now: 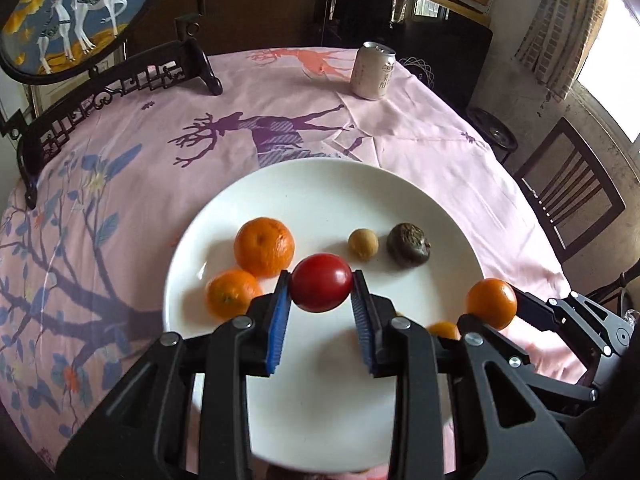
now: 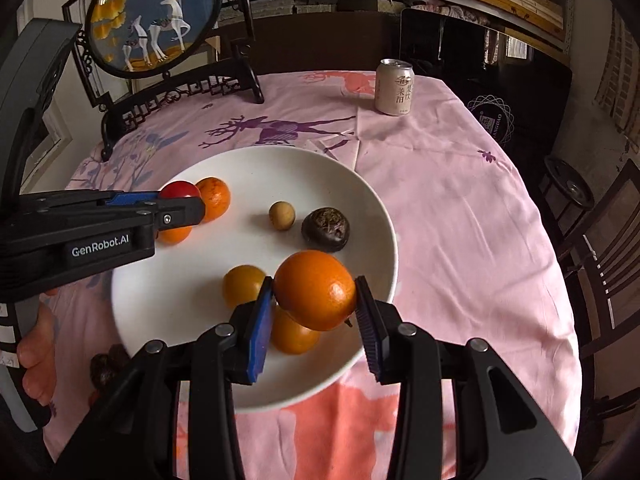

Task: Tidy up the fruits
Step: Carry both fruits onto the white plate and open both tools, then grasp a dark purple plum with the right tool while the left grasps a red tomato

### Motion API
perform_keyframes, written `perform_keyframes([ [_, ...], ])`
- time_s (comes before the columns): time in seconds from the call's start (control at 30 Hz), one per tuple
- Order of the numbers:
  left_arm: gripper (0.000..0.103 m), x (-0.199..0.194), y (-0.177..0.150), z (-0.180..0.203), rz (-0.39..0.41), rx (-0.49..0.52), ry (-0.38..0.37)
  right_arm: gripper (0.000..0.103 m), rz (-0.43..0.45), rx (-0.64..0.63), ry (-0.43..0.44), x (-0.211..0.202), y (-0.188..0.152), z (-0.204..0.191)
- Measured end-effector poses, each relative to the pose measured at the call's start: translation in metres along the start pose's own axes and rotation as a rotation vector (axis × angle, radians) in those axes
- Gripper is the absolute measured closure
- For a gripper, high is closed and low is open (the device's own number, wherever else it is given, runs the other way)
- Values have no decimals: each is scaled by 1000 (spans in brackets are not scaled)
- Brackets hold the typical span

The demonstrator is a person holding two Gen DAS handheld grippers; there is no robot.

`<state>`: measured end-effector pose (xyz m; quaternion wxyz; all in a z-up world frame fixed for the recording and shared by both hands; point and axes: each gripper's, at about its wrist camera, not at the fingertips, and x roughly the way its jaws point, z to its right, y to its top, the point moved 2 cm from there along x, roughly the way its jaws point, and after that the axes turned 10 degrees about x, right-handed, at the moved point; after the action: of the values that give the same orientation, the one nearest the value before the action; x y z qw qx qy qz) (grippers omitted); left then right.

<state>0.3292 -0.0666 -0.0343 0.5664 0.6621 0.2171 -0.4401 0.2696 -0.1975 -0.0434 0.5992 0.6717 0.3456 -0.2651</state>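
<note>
A white plate [image 1: 320, 184] [image 2: 180, 308] lies on the pink tablecloth. My left gripper [image 1: 321, 294] is shut on a red tomato [image 1: 321, 282] and holds it over the plate; it also shows in the right wrist view [image 2: 180, 196]. My right gripper [image 2: 316, 300] is shut on an orange mandarin [image 2: 314, 294] above the plate's right side, also seen in the left wrist view [image 1: 492, 302]. On the plate lie two mandarins [image 1: 264, 246] [image 1: 230, 294], a small tan longan [image 1: 363, 243] [image 2: 282, 216], a dark wrinkled fruit [image 1: 409, 246] [image 2: 325, 228] and two more orange fruits [image 2: 243, 285] [image 2: 292, 334].
A drink can [image 1: 374, 70] [image 2: 394, 87] stands at the table's far side. A round deer-painted screen on a dark carved stand [image 1: 68, 12] [image 2: 154, 16] is at the far left. A wooden chair [image 1: 568, 196] stands to the right. A dark fruit [image 2: 105, 366] lies left of the plate.
</note>
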Motion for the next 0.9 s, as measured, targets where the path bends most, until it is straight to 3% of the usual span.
perform_keyframes([
  [0.13, 72, 32, 10, -3, -56, -15, -13, 63, -39, 17, -14, 25, 8, 6],
  [0.3, 72, 43, 14, -4, -71, -20, -13, 63, -35, 25, -26, 35, 11, 10],
  [0.33, 72, 41, 15, -4, -71, -28, -17, 60, -37, 33, -31, 36, 12, 11],
  [0.37, 71, 36, 14, -5, -65, -36, -20, 50, -37, 41, -32, 35, 12, 12],
  [0.43, 66, 20, 12, -6, -41, -37, -37, 45, -18, 54, -22, 25, 13, 14],
  [0.5, 46, -7, 4, -7, 5, -33, -33, 44, 19, 36, -29, 4, 10, 12],
  [0.6, 29, -54, -24, -10, 80, -18, 13, 43, 51, 10, -43, -30, -8, 10],
  [0.7, 16, -91, -73, -15, 135, -60, 13, 43, 36, 34, 13, -60, -43, 11],
  [0.8, 11, -112, -125, -19, 158, -105, 26, 42, 14, 26, 67, -78, -80, 5],
  [0.9, 10, -114, -160, -21, 116, -119, 39, 43, -4, -29, 47, -86, -101, -8],
])
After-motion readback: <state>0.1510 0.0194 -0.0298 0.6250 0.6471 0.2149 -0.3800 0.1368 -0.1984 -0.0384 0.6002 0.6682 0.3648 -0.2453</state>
